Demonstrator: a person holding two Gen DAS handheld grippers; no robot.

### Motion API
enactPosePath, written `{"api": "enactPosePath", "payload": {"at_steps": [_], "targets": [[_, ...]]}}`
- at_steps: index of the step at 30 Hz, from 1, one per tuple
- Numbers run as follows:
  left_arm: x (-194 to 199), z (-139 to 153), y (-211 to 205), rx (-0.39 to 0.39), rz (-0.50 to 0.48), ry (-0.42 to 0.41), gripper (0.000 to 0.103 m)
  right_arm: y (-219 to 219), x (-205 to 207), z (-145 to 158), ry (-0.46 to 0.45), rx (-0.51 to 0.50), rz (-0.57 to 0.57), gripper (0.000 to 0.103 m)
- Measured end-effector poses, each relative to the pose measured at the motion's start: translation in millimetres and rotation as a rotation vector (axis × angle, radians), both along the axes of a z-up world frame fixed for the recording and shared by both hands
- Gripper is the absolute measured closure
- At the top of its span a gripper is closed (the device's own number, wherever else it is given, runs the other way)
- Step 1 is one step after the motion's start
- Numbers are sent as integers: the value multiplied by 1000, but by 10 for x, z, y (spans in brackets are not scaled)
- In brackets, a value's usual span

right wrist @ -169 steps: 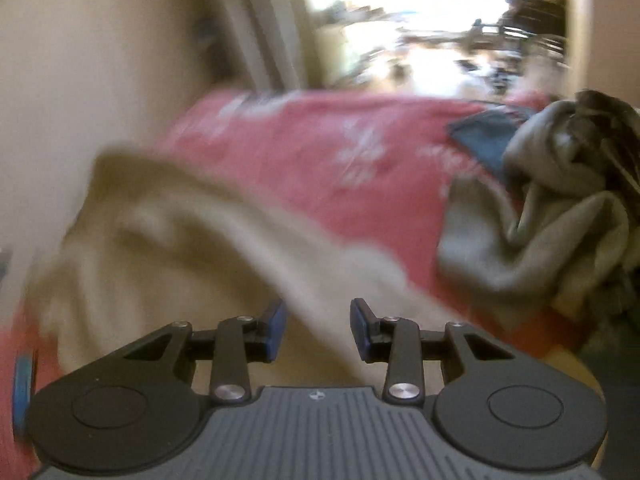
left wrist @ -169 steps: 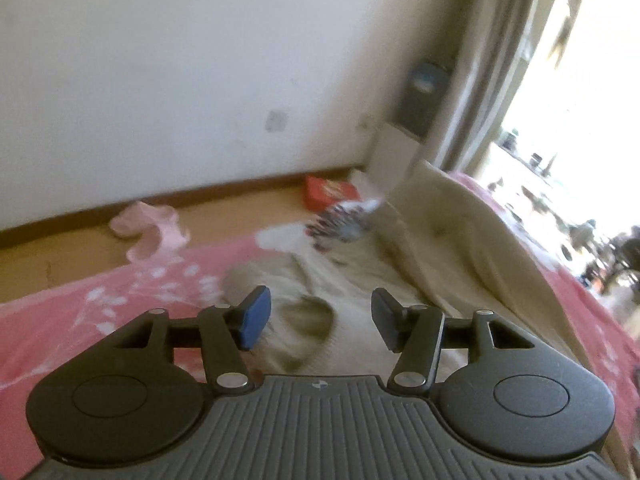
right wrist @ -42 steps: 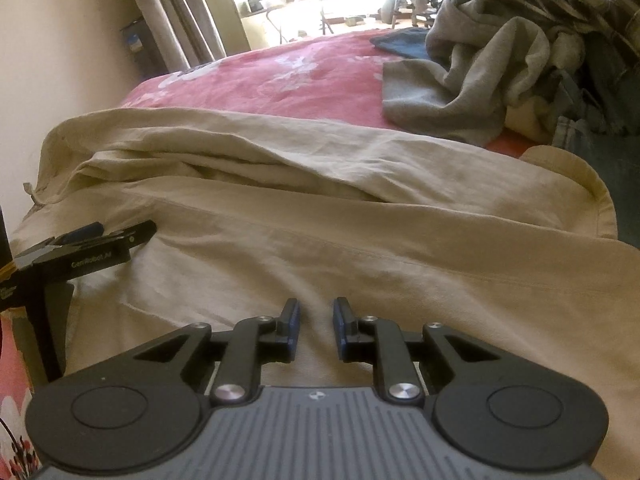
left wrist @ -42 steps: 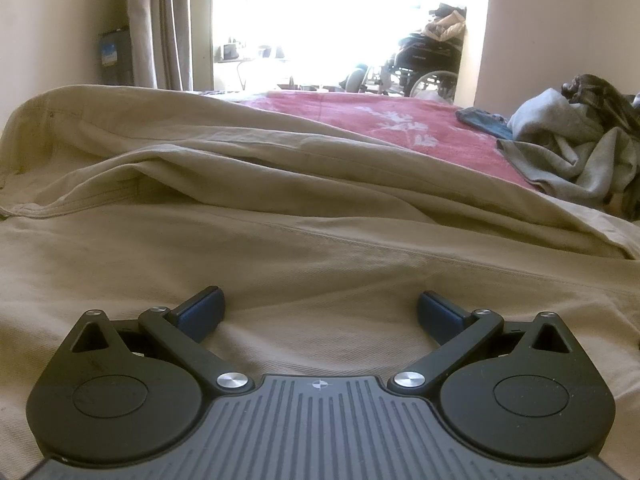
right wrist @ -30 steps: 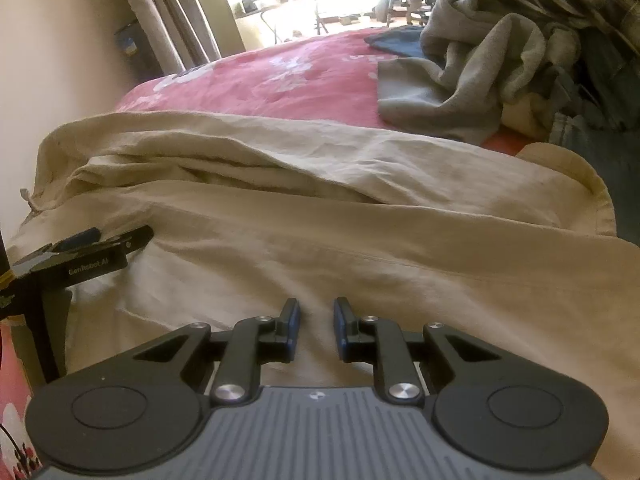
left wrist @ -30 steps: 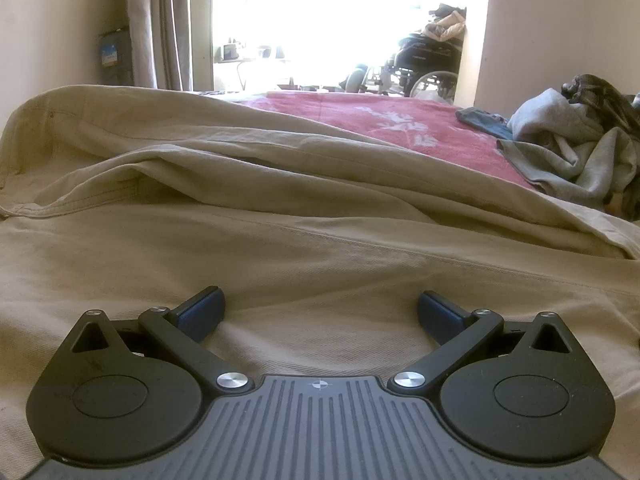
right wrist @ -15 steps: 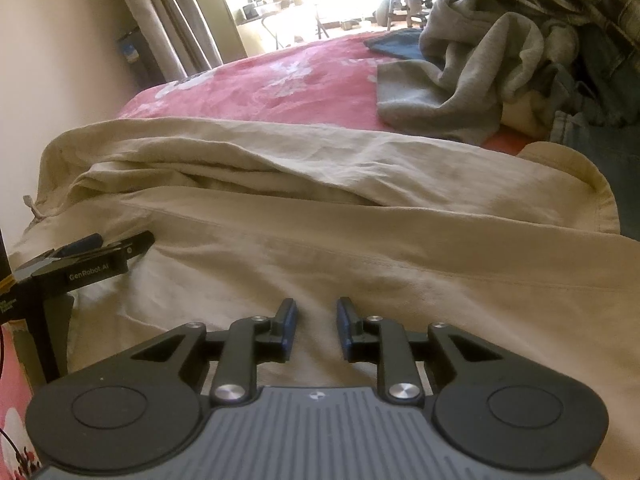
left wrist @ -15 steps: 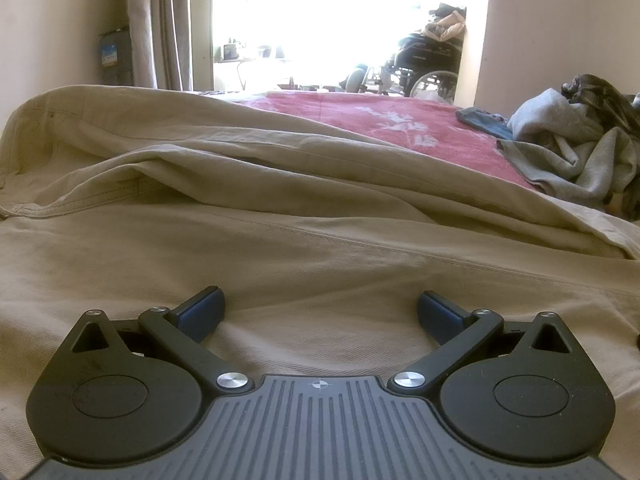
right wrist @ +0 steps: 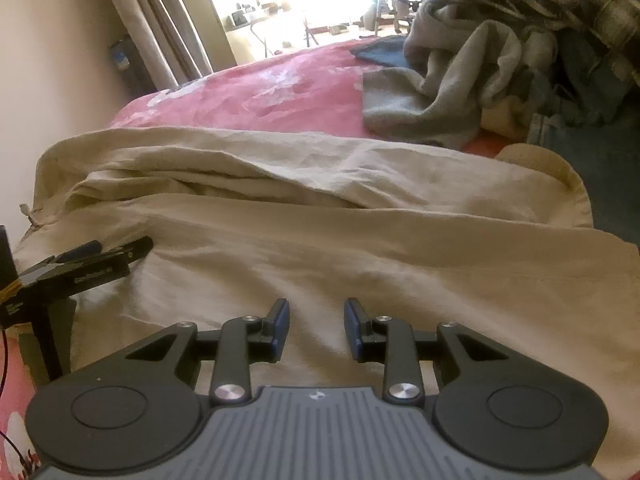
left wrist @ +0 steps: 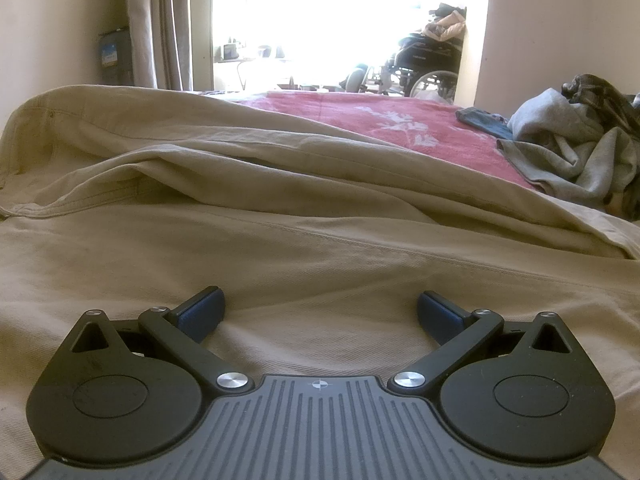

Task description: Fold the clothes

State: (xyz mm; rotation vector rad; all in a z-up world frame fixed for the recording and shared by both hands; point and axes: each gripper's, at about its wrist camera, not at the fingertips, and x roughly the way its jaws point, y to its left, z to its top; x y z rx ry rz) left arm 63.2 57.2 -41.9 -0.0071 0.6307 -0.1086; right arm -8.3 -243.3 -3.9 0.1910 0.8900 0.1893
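Left wrist view: the left gripper (left wrist: 320, 312) lies low over the beige garment (left wrist: 320, 240), fingers spread wide, nothing between them.

Right wrist view: the right gripper (right wrist: 316, 328) tilts down over that garment (right wrist: 360, 248); its jaws, moderately apart, have just been opening, gripping nothing.

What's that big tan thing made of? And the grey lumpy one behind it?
The tan garment looks like woven cotton twill, matte: fine diagonal ribs and stitched seams show near the camera. The grey garment looks like soft jersey or fleece knit, maybe a sweatshirt: it slumps in thick rounded folds with no sheen. Neither can be told for sure.
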Motion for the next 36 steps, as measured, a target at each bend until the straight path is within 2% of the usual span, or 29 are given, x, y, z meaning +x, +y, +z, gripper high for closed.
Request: {"api": "enactPosePath", "payload": {"at_steps": [6,20,23,26,27,29,31,34,36], "targets": [[1,-1,5,0,-1,0,0,-30,-82,114,-34,-21,3,71],[46,3,-51,23,11,14,0,-74,-112,46,0,22,-13,71],[-18,99,54,-19,18,18,0,-94,-125,41,2,31,-12,71],[-274,405,330,-55,65,0,0,-98,-121,47,2,35,-6,71],[-362,508,429,-66,84,-6,0,-98,-124,58,-5,33,4,71],[-596,718,744,-73,188,-18,0,-91,-137,74,-18,27,28,71],[-806,842,1128,-62,382,9,0,-80,-152,78,-21,34,59,71],[-1102,880,1674,-56,568,47,0,-56,-208,81,-13,102,143,71],[-1246,847,1905,-38,646,80,0,22,-273,76,4,124,216,71]]}}
